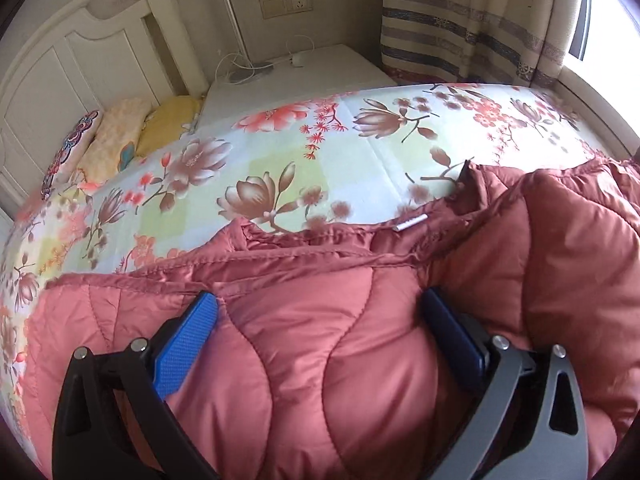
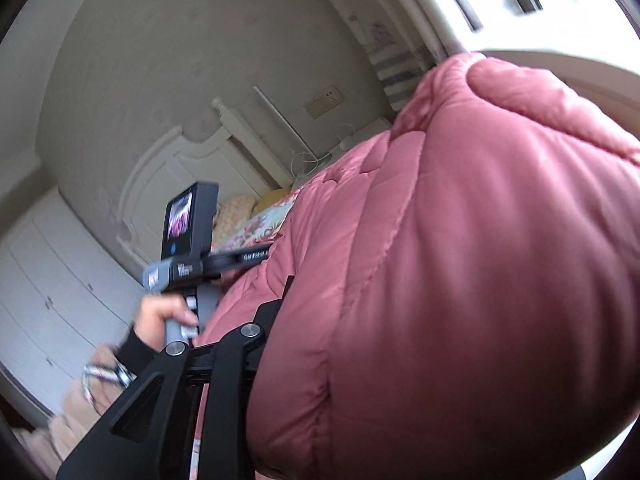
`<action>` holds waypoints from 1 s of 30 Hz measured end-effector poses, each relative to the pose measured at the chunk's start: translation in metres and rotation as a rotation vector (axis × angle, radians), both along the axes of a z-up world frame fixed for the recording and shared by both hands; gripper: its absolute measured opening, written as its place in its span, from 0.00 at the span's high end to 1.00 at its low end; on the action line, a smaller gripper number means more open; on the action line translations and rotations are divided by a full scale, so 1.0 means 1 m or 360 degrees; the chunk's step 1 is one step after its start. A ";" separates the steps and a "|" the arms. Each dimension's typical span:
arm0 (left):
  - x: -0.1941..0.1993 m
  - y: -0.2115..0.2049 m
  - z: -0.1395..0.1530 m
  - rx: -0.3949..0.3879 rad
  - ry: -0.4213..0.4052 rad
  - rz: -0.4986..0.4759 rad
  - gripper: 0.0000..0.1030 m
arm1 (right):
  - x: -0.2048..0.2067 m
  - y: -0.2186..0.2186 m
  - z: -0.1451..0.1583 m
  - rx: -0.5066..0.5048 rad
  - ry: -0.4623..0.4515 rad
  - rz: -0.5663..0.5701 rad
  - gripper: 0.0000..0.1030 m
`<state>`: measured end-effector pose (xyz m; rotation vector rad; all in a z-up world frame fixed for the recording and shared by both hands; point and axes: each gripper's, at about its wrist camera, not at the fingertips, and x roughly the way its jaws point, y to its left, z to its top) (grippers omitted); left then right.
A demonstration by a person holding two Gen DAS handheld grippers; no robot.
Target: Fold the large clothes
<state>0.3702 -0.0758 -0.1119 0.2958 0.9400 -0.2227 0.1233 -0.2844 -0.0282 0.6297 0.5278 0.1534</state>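
Observation:
A pink-red quilted puffer coat (image 1: 360, 320) lies on the floral bedsheet (image 1: 240, 160). In the left wrist view my left gripper (image 1: 320, 312) has its blue fingers (image 1: 188, 344) spread wide, with a thick bulge of the coat between them. In the right wrist view the coat (image 2: 460, 280) is lifted and fills the frame, covering my right gripper's fingertips; only its black left arm (image 2: 224, 360) shows. The left gripper's handle and screen (image 2: 188, 232) show at the left, held by a hand.
A white headboard (image 1: 60, 72) and several pillows (image 1: 132, 132) are at the bed's far left. A white nightstand (image 1: 304, 72) with cables stands behind the bed, a striped curtain (image 1: 460, 20) and window to the right. White cabinets (image 2: 52, 280) line the wall.

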 end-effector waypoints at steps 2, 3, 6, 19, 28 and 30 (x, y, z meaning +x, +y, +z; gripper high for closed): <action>0.000 0.003 0.000 -0.0018 0.0004 0.0001 0.02 | 0.002 0.003 0.004 -0.0037 -0.0017 0.0009 0.65; 0.001 0.007 0.002 -0.0040 0.0011 0.0010 0.02 | 0.002 0.003 0.004 -0.0048 -0.0024 0.0009 0.65; -0.013 0.018 0.017 -0.0073 -0.0043 0.0088 0.02 | -0.002 0.001 0.007 -0.0116 -0.0034 -0.0001 0.65; -0.168 0.035 0.009 -0.0171 -0.0327 -0.0143 0.02 | 0.013 0.044 0.035 -0.0528 -0.0042 -0.0082 0.65; -0.178 0.143 0.066 -0.0398 -0.0468 0.0097 0.02 | 0.016 0.118 0.066 -0.1139 -0.0096 -0.0112 0.65; -0.171 0.190 0.062 -0.0394 -0.0498 0.0360 0.02 | 0.018 0.134 0.068 -0.1273 -0.0090 -0.0110 0.65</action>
